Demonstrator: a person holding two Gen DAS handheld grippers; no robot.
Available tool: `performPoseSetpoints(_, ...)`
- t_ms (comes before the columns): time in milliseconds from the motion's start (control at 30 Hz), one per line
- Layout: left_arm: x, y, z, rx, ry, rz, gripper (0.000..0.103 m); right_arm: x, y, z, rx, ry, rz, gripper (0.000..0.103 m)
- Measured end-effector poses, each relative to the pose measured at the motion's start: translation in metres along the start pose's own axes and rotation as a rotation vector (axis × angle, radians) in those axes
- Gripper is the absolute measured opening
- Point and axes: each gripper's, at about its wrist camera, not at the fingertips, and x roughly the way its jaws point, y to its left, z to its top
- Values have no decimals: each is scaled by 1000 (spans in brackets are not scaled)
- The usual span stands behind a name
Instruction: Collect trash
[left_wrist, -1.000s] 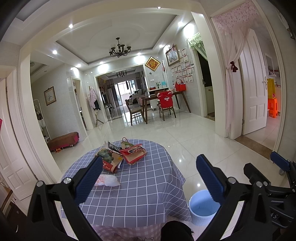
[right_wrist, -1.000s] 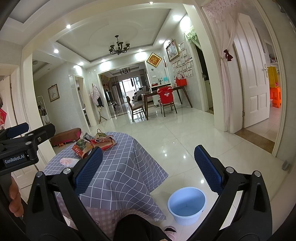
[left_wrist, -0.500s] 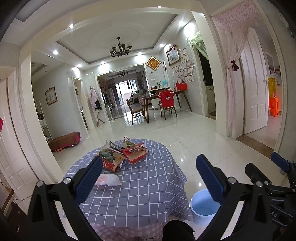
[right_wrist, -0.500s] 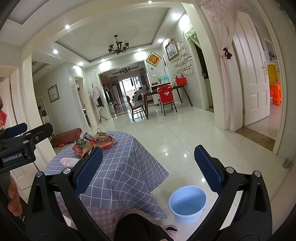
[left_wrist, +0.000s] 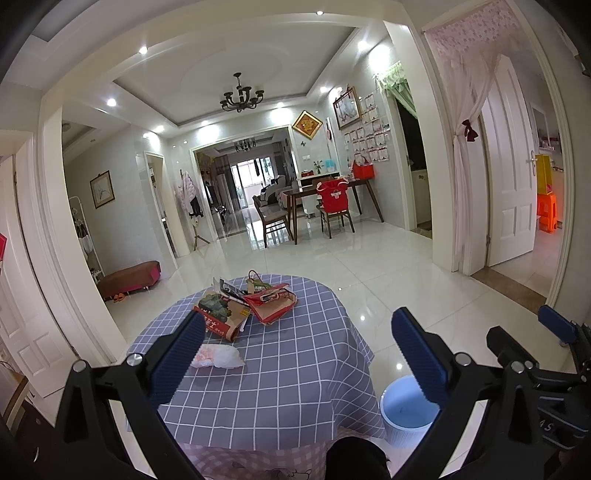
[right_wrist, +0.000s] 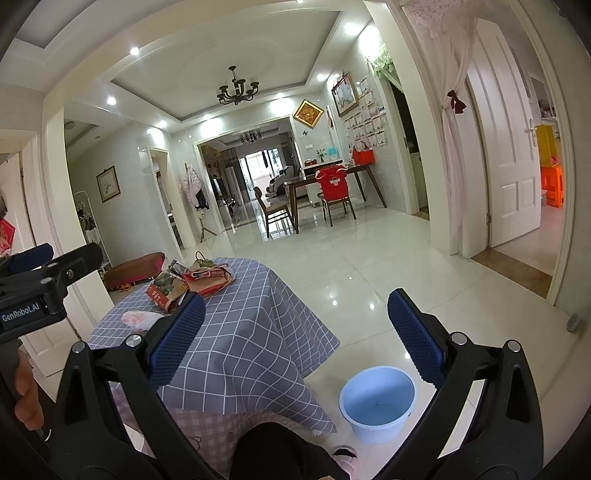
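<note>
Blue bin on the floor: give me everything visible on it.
The bin is a small round pail, pale blue inside with a white ribbed outer wall, plastic by the look. It stands upright and open-topped on the glossy tiled floor, just right of the table's hanging checked cloth, apart from it. Nothing shows inside but a faint mark at the bottom. In the left wrist view a gripper finger partly hides it.

Both tools hung spread wide above the near edge of the bench (left_wrist: 295, 369), nothing between their pads. The near cloth lay bare. A crumpled white bag (left_wrist: 218, 357) sat just ahead of the left tool (left_wrist: 295, 354); a heap of red packets (left_wrist: 255, 302) crowded the far side. The blue bucket (right_wrist: 376, 402) stood on open floor beside the bench, below the right tool (right_wrist: 291, 339).
</note>
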Motion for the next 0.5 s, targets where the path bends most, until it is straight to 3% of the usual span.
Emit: performPoseSetpoints(500, -1, 3, -4, -4, 0, -5, 99, -1, -2, 3, 3, 0, 4, 97)
